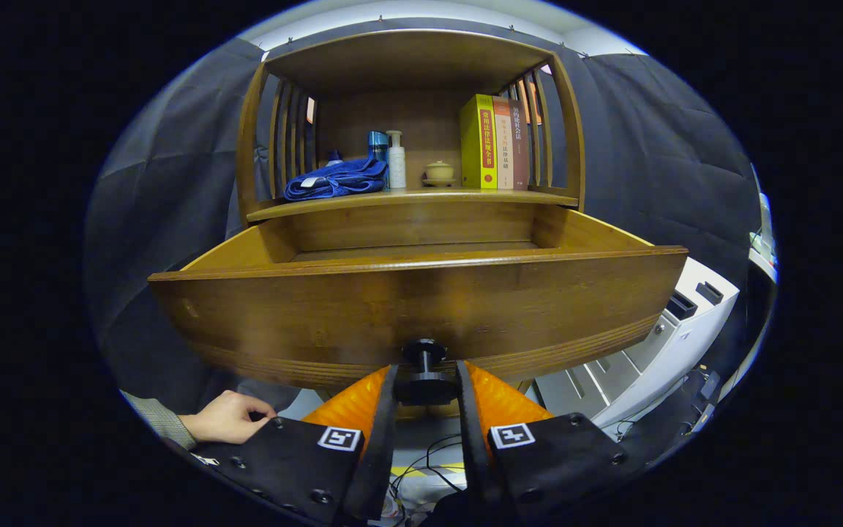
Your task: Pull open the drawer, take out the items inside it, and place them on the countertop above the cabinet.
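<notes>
A wooden drawer (421, 307) stands pulled well out of the cabinet, its front panel close in front of me. My gripper (426, 384) is shut on the drawer's dark round knob (425, 369), with a finger on each side of it. The drawer's inside is mostly hidden behind the front panel; I see only bare wooden walls and a strip of floor. Above the drawer is the countertop shelf (407, 196), carrying a folded blue cloth (335, 181), a blue can (377, 146), a white pump bottle (396, 159), a small ceramic pot (439, 173) and three upright books (495, 143).
A person's hand (227, 417) with a grey sleeve rests beside the left finger mount. A white box-like unit (656, 344) stands to the right, below the drawer. Cables (421, 465) lie on the floor beneath the fingers. Slatted wooden sides enclose the shelf.
</notes>
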